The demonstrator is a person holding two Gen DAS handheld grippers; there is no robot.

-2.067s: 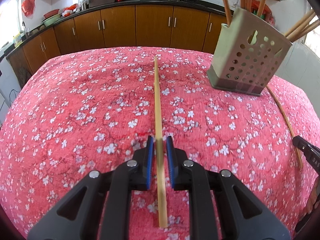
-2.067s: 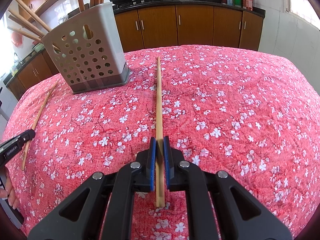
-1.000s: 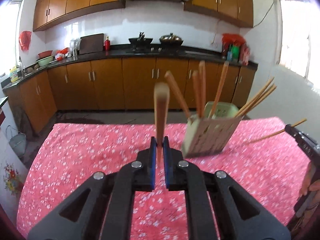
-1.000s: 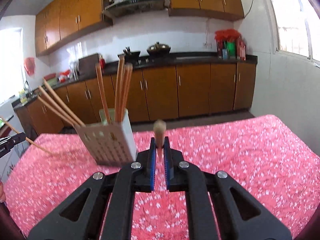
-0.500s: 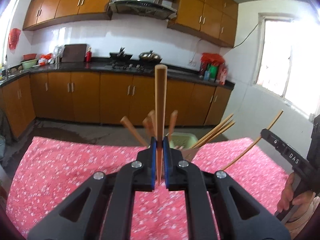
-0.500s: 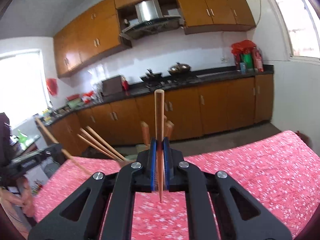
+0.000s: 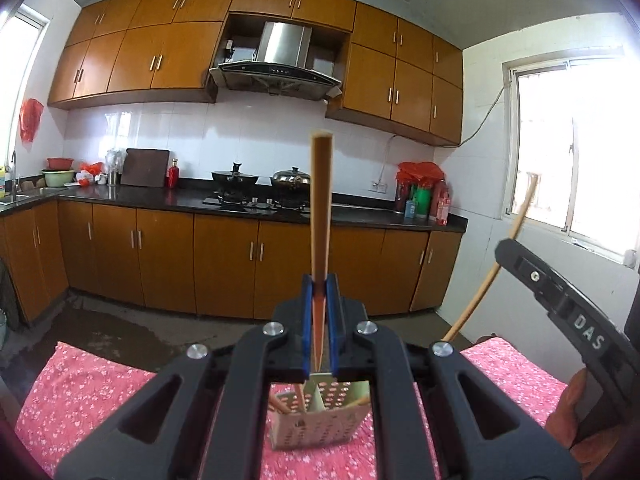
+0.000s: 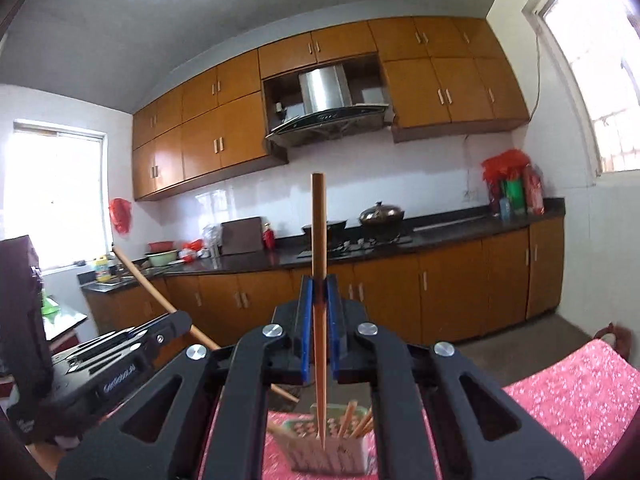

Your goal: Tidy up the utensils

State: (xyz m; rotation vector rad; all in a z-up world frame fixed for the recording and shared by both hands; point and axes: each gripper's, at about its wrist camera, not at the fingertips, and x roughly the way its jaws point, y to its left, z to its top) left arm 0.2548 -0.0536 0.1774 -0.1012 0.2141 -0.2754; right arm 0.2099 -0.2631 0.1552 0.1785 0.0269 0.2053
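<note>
My left gripper [image 7: 319, 280] is shut on a wooden chopstick [image 7: 321, 208] that stands upright, its thin tip hanging just above the perforated utensil holder [image 7: 320, 420] on the red floral tablecloth [image 7: 80, 392]. My right gripper [image 8: 319, 280] is shut on a second chopstick [image 8: 319, 232], also upright, with its tip over the same utensil holder [image 8: 332, 448], which has several chopsticks in it. In the left wrist view the right gripper's black body [image 7: 560, 304] shows at right with its slanting chopstick [image 7: 516, 232]. In the right wrist view the left gripper's body [image 8: 120, 360] shows at left.
Beyond the table's far edge lies bare floor, then brown kitchen cabinets [image 7: 224, 264] under a dark counter with pans [image 7: 236, 178]. A person's hand [image 7: 568, 412] is on the right gripper at lower right. The tablecloth [image 8: 568, 404] spreads to the right of the holder.
Both grippers have risen from low over the table and tipped up toward level, carrying their chopsticks. The holder has dropped from mid-view to under the fingers, and the chopsticks now stand upright over it.
</note>
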